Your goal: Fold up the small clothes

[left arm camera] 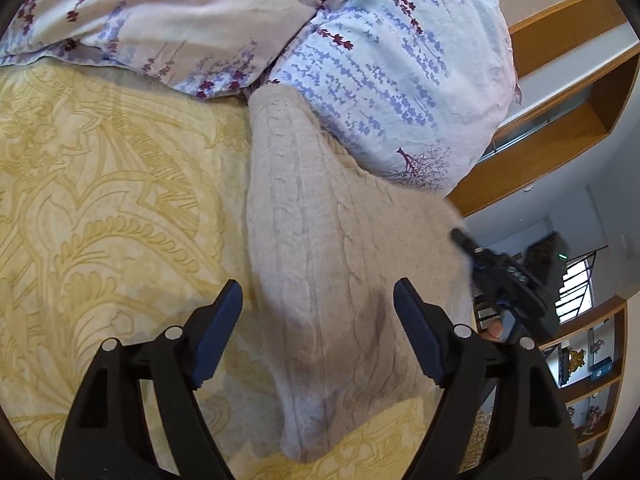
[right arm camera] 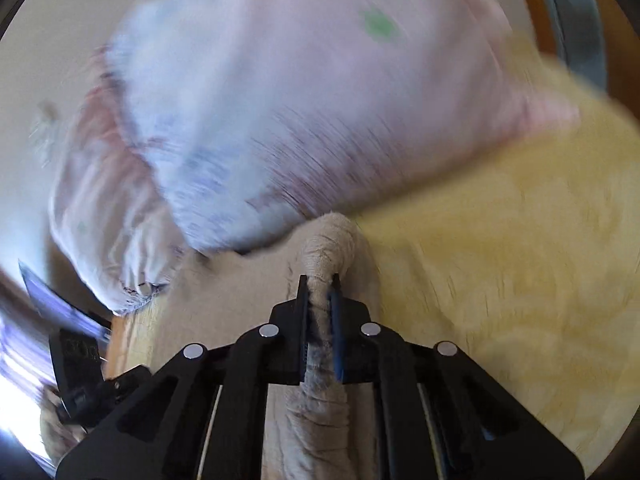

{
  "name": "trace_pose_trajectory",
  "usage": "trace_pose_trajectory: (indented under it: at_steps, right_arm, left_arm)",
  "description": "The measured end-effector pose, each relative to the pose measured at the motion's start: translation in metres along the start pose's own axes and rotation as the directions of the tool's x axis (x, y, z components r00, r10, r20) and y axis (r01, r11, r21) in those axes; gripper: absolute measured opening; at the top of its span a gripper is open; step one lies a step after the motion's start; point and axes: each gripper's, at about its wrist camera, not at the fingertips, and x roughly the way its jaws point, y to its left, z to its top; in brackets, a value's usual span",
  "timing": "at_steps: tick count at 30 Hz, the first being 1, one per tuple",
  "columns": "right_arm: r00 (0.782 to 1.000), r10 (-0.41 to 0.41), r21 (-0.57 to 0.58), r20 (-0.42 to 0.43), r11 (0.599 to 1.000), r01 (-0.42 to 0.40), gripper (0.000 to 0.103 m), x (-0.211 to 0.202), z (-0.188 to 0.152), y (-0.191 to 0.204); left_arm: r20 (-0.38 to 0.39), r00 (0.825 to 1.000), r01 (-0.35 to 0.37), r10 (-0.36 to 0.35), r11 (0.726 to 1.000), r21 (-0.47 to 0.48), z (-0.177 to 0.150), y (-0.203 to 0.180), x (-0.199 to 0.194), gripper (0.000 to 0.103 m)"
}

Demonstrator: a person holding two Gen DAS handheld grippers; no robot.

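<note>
A: How was the left tool (left arm camera: pixel 318 320) set?

B: Released, its fingers spread wide over the beige knit sweater (left arm camera: pixel 320 264), which lay on the yellow bedspread (left arm camera: pixel 100 200) straight ahead of it, its far end against the flowered pillow (left arm camera: pixel 400 80)

A: And the right tool (right arm camera: pixel 320 300)?

B: Clenched on a bunched fold of that sweater (right arm camera: pixel 326 248), lifted between its fingers. From the left tool it showed off to the right (left arm camera: pixel 516 280), at the sweater's edge. Its own view was blurred
</note>
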Motion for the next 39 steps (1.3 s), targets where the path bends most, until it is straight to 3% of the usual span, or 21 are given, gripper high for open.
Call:
trace_pose_trajectory:
  at_steps: [1, 3, 6, 11, 12, 13, 14, 16, 20, 28, 30, 35, 37, 39]
  right_arm:
    - [0.999, -0.024, -0.029, 0.034, 0.999, 0.025, 0.009, -0.004, 0.001, 0.005]
    - [0.996, -0.090, -0.044, 0.025, 0.995, 0.091, 0.009, 0.003, 0.003, 0.000]
    - [0.972, -0.208, 0.004, -0.108, 0.978, 0.210, 0.009, 0.042, -0.004, -0.027]
    - [0.979, -0.147, 0.080, -0.139, 0.984, 0.159, 0.012, 0.042, -0.006, -0.040]
    - [0.983, -0.119, 0.111, -0.140, 0.985, 0.135, 0.016, 0.037, -0.005, -0.043]
    - [0.985, -0.085, 0.155, -0.149, 0.982, 0.109, 0.031, 0.029, -0.005, -0.048]
    - [0.987, -0.045, 0.201, -0.155, 0.977, 0.077, 0.055, 0.022, -0.006, -0.053]
    - [0.989, 0.044, 0.266, -0.143, 0.964, -0.004, 0.068, 0.012, -0.010, -0.064]
    - [0.971, 0.139, 0.346, -0.195, 0.936, -0.065, 0.068, 0.010, -0.022, -0.080]
    - [0.938, 0.239, 0.330, -0.250, 0.932, -0.150, 0.066, 0.024, -0.032, -0.070]
    - [0.926, 0.268, 0.322, -0.267, 0.930, -0.177, 0.058, 0.030, -0.035, -0.065]
    - [0.917, 0.298, 0.311, -0.265, 0.927, -0.211, 0.035, 0.036, -0.044, -0.056]
    - [0.913, 0.326, 0.326, -0.246, 0.915, -0.238, 0.032, 0.032, -0.046, -0.056]
    - [0.912, 0.343, 0.326, -0.224, 0.909, -0.262, 0.030, 0.024, -0.047, -0.052]
  left_arm:
    - [0.002, 1.000, 0.000, 0.000, 1.000, 0.006, 0.001, -0.001, 0.001, 0.078]
    - [0.001, 1.000, -0.003, 0.003, 1.000, 0.008, 0.001, -0.002, 0.004, 0.078]
    - [-0.007, 1.000, 0.000, 0.000, 1.000, 0.001, 0.002, -0.001, 0.009, 0.078]
    - [-0.018, 1.000, 0.014, -0.014, 1.000, -0.015, 0.002, 0.001, 0.013, 0.078]
    - [-0.018, 1.000, 0.021, -0.021, 1.000, -0.016, 0.003, 0.001, 0.013, 0.079]
    - [-0.017, 1.000, 0.026, -0.026, 1.000, -0.017, 0.004, 0.001, 0.013, 0.081]
    - [-0.015, 0.999, 0.031, -0.031, 0.999, -0.019, 0.005, 0.001, 0.013, 0.082]
    - [-0.014, 0.999, 0.039, -0.039, 0.999, -0.030, 0.008, 0.002, 0.014, 0.082]
    - [-0.039, 0.996, 0.076, -0.079, 0.994, -0.078, 0.012, 0.005, 0.023, 0.082]
    - [-0.055, 0.995, 0.079, -0.084, 0.993, -0.092, 0.012, 0.004, 0.036, 0.077]
    - [-0.052, 0.995, 0.075, -0.080, 0.992, -0.098, 0.012, 0.004, 0.038, 0.073]
    - [-0.045, 0.994, 0.088, -0.095, 0.988, -0.126, 0.011, 0.008, 0.040, 0.060]
    - [-0.035, 0.993, 0.105, -0.110, 0.987, -0.123, 0.010, 0.008, 0.037, 0.046]
    - [-0.031, 0.992, 0.115, -0.119, 0.987, -0.111, 0.009, 0.007, 0.031, 0.041]
